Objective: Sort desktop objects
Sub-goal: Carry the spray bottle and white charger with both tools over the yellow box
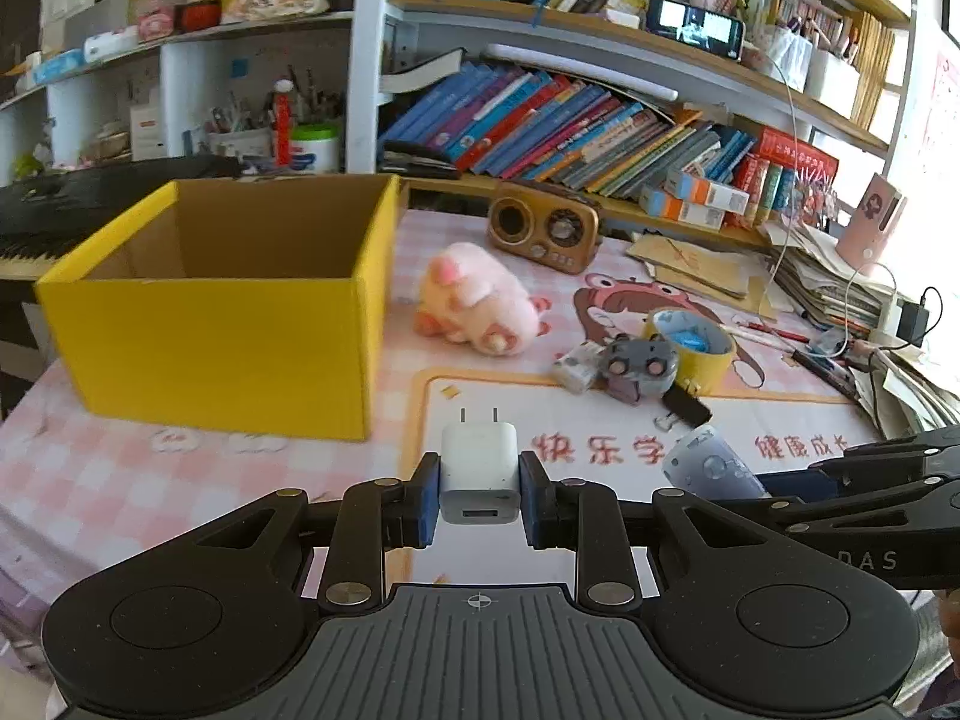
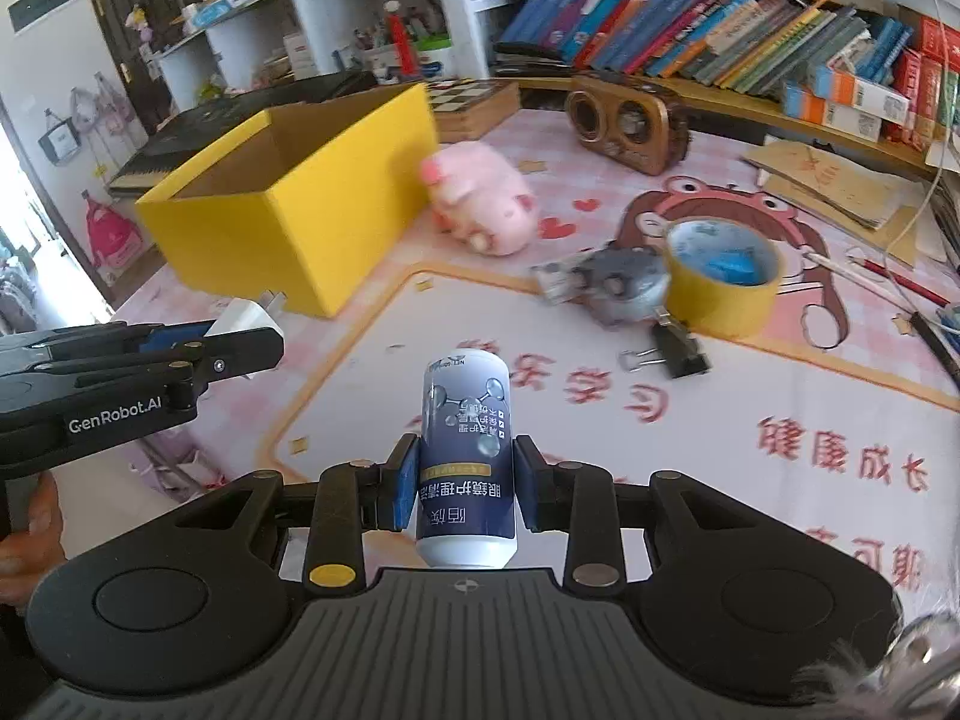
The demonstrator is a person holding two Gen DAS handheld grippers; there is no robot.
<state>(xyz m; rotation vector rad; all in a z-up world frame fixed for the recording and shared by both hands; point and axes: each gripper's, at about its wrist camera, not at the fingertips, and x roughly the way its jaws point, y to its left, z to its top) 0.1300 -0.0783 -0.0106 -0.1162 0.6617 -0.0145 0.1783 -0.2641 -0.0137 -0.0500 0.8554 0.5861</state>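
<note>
Both loads: left hand-held gripper is clenching charger; right hand-held gripper is clenching bottle.
Reason: probably heading for yellow box.

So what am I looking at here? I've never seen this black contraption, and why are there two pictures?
No robot: a person holds two handheld grippers, each with a fisheye camera looking along its jaws. The left gripper is shut on a white charger; the right gripper is shut on a small blue-and-white bottle. On the desk: an open yellow box, a pink plush toy, a tape roll, a binder clip and a small radio.
</note>
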